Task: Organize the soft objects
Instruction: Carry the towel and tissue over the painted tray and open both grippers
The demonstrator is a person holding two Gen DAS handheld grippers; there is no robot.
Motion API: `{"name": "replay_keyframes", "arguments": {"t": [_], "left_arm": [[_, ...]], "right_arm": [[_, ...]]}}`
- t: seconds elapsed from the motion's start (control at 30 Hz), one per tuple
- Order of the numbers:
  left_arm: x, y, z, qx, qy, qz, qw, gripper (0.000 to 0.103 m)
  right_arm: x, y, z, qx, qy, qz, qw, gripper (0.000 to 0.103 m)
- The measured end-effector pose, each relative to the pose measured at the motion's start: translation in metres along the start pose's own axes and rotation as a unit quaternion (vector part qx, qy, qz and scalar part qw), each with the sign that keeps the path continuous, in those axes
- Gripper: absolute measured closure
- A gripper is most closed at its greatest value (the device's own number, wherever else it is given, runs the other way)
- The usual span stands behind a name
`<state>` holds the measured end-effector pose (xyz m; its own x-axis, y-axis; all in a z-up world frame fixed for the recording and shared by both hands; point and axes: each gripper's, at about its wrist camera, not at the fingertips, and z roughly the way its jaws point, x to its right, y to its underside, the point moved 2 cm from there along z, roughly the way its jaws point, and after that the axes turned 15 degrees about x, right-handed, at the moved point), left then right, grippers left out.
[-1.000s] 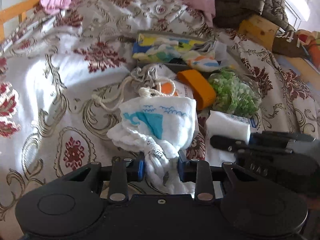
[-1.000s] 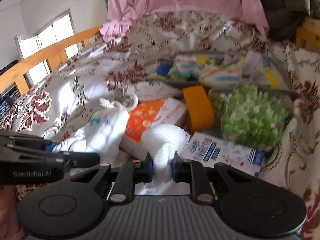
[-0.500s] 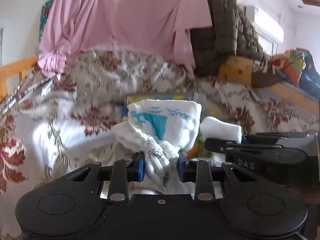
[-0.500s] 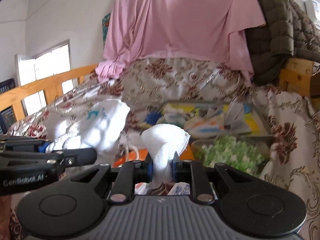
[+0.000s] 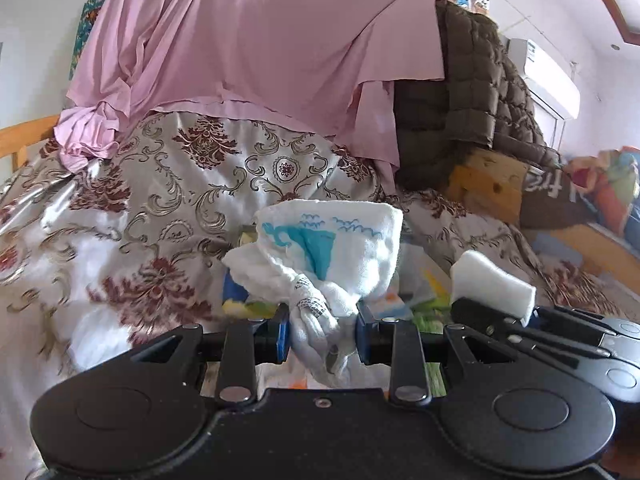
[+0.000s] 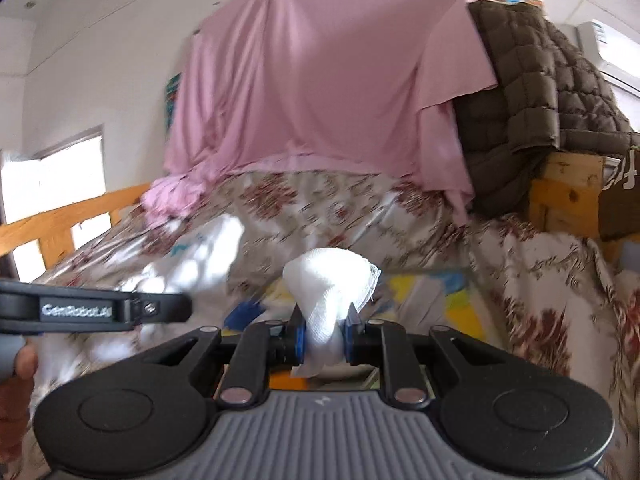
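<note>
My left gripper (image 5: 322,338) is shut on a white towel with a teal print (image 5: 340,248) and holds it up above the bed. My right gripper (image 6: 324,338) is shut on a white gauze roll (image 6: 330,284), also lifted. The gauze roll (image 5: 490,282) and the right gripper (image 5: 560,332) show at the right of the left wrist view. The left gripper (image 6: 92,310) shows at the left of the right wrist view, with the towel (image 6: 200,252) blurred behind it. A colourful cloth (image 6: 436,292) lies on the bed below both grippers.
A floral bedspread (image 5: 160,216) covers the bed. A pink sheet (image 5: 256,48) hangs at the back, a brown quilted jacket (image 5: 472,92) to its right. A wooden rail (image 6: 60,224) runs along the left, a wooden block (image 5: 484,184) stands at the right.
Both grippers have risen and tilted up with their cloths held. The pile of items on the bed has dropped mostly out of view; the wall and hanging sheet fill the frames.
</note>
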<state>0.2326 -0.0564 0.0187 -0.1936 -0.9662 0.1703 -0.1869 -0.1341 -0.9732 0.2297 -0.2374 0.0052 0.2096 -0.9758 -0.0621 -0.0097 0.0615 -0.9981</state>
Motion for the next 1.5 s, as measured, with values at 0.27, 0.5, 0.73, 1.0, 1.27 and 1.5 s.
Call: {"name": "replay_keyframes", "arguments": {"t": [0.27,0.5,0.73,1.0,1.27,1.5], "left_arm": [[0.022,-0.021,0.100,-0.005,0.020,0.006,0.9998,0.070],[0.058,-0.021,0.172,-0.028,0.046,0.010,0.9985,0.070],[0.081,-0.012,0.222,-0.077,0.039,0.028,0.9958,0.070],[0.081,-0.001,0.244,-0.139,0.029,0.047,0.9888,0.068],[0.078,0.003,0.244,-0.142,0.019,0.041,0.9888,0.059],[0.079,0.001,0.242,-0.141,0.017,0.037,0.9892,0.046]], "right_arm": [[0.071,0.008,0.076,-0.035,0.056,0.037,0.997,0.084],[0.111,0.026,0.105,-0.082,0.084,0.064,0.991,0.084],[0.126,0.036,0.112,-0.106,0.092,0.077,0.987,0.083],[0.131,0.043,0.115,-0.128,0.098,0.087,0.983,0.079],[0.130,0.047,0.115,-0.136,0.098,0.089,0.982,0.069],[0.130,0.047,0.114,-0.132,0.099,0.091,0.982,0.051]]}}
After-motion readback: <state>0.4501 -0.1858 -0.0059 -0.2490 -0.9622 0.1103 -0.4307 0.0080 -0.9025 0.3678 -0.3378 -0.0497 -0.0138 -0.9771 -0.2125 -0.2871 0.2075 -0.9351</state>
